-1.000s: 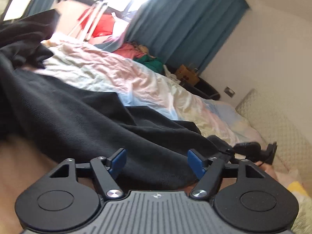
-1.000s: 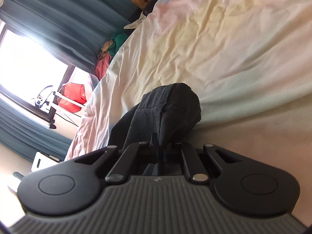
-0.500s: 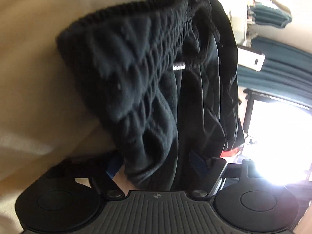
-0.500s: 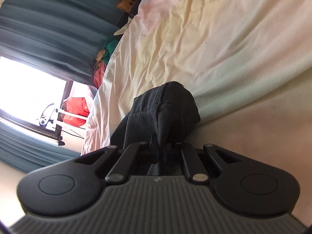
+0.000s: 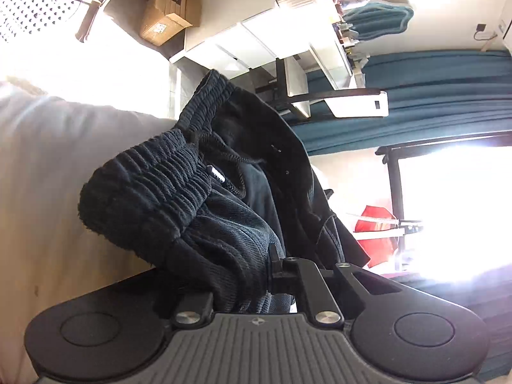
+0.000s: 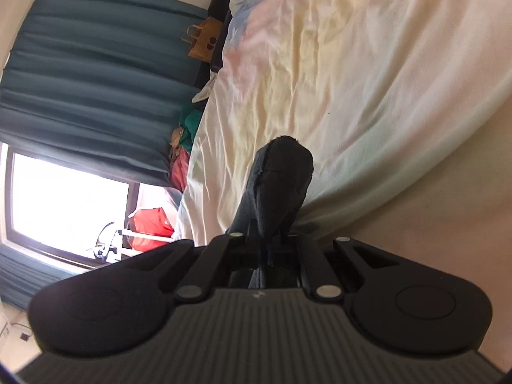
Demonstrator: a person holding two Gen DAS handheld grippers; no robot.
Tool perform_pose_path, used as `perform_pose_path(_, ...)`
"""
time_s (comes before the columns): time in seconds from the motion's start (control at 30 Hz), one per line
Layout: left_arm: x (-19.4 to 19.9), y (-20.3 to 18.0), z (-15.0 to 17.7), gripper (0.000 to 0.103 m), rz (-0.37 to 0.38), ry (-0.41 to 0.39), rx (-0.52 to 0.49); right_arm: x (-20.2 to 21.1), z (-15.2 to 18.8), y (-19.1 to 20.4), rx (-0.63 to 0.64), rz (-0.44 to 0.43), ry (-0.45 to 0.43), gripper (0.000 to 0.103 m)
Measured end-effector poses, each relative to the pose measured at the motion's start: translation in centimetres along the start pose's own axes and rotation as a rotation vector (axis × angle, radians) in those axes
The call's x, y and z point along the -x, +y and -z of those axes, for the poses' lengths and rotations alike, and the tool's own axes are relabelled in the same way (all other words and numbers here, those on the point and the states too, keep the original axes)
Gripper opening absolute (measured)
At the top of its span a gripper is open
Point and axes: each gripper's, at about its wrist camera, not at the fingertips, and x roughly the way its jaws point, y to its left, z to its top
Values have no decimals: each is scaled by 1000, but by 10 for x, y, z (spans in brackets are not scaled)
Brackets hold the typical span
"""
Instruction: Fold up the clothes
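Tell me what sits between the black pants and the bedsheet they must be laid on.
Nothing visible. Both claws, left claw and right claw, are shut on the black pants, and the stretch of pastel bedsheet in view beyond them shows only wrinkles, no other items.

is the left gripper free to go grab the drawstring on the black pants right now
Probably not. The left gripper is already shut on the black pants near the ribbed waistband, so its jaws are occupied. The drawstring lies uncovered just beyond, but reaching it would likely mean letting go first.
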Motion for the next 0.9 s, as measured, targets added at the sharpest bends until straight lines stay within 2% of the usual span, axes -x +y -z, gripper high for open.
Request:
perform_pose_path(0.13,25,-11,-16,9,-9,89,-90,24,-5,5,0,-37,-80,6)
perform_pose_path(0.27,43,3,-25,9,-44,159,-146,30,-5,-15,-63,85,-58,6)
perform_pose_path(0.53,9,63,-33,10,-171,210,-157,43,-6,-57,-190,330,-12,7)
perform_pose_path(0.7,-2,82,-37,18,-175,228,-154,46,0,-56,-222,331,-24,9)
perform_pose_path(0.8,7,79,-39,34,-169,245,-197,47,-2,-50,-195,346,-36,12)
perform_pose_path(0.83,11,77,-39,46,-171,249,-222,47,-4,-48,-189,348,-40,14)
perform_pose_path(0.87,14,75,-39,59,-172,253,-248,48,-5,-43,-159,359,-48,25)
perform_pose_path(0.9,20,69,-36,67,-185,239,-286,50,-7,-37,-128,370,-57,42)
